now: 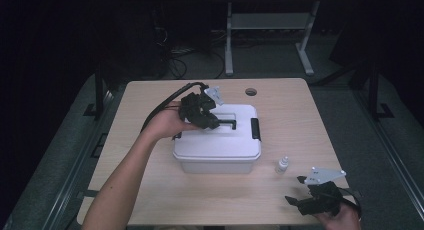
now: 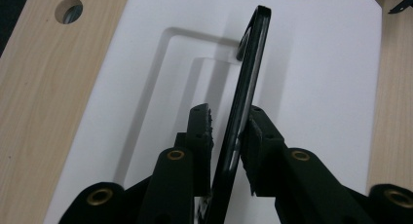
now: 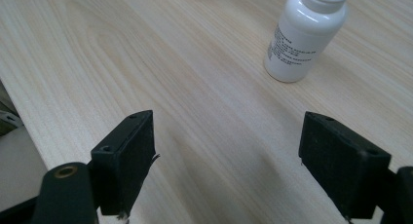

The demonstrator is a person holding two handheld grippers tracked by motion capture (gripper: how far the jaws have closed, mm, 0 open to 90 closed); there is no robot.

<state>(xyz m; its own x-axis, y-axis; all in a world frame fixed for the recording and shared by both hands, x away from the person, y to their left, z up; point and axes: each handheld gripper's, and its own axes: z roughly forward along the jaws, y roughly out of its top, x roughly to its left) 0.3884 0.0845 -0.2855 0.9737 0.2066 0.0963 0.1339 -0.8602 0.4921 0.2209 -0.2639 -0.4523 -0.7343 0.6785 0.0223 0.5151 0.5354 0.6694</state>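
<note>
The black handle of the white box is gripped by the left tongs

In the high view, the white box [image 1: 217, 140] is seen in the middle of the wooden surface [image 1: 150, 190]. Its black handle [image 2: 246, 95] is raised from the lid and pinched by the left tongs [image 2: 229, 124]. The right tongs [image 3: 226, 156] are spread wide at the lower right, with nothing held, near a small white bottle [image 3: 304, 34]

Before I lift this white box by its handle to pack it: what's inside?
Can't tell: the lid covers the contents. Only the left claw around its raised black handle shows.
</note>
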